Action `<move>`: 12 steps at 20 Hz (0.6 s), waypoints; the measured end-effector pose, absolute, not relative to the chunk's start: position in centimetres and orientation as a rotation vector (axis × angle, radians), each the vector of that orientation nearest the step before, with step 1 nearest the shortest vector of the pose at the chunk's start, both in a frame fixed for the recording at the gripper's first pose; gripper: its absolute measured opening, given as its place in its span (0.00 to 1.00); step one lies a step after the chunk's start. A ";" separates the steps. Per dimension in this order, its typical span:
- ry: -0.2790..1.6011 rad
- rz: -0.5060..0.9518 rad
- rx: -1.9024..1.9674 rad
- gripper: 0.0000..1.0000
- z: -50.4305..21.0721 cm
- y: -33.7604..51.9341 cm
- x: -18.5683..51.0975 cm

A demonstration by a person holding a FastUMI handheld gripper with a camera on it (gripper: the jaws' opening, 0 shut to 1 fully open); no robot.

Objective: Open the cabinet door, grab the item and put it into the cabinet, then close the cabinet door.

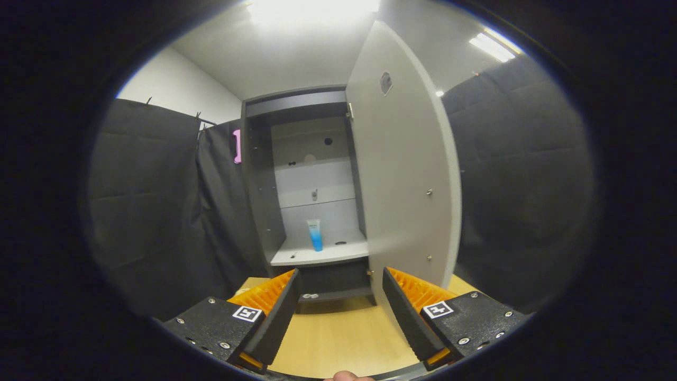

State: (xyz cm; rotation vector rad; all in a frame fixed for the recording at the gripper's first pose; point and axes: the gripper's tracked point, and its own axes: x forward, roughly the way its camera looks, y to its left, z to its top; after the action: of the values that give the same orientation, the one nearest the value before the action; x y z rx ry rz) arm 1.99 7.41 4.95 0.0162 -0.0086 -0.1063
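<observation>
A tall grey cabinet (264,174) stands ahead of me on a wooden table, its door (402,174) swung wide open to the right. On its pale shelf (317,255) a white-and-blue tube (315,234) stands upright. My gripper (341,296) is open with nothing between its fingers. It sits back from the cabinet, low over the table, pointing at the cabinet's base below the shelf. The right fingertip is close to the bottom edge of the open door.
The light wooden table (344,333) runs from under my fingers to the cabinet. Black cloth walls (158,211) close in on the left and right. A fingertip of a person's hand (346,376) shows below the gripper.
</observation>
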 end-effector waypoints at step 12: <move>0.000 -0.294 0.052 0.94 7.2 -11.0 2.6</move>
State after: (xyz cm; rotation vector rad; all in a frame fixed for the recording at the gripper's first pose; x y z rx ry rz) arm 2.58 -10.95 7.25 0.0522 -0.0003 -0.2938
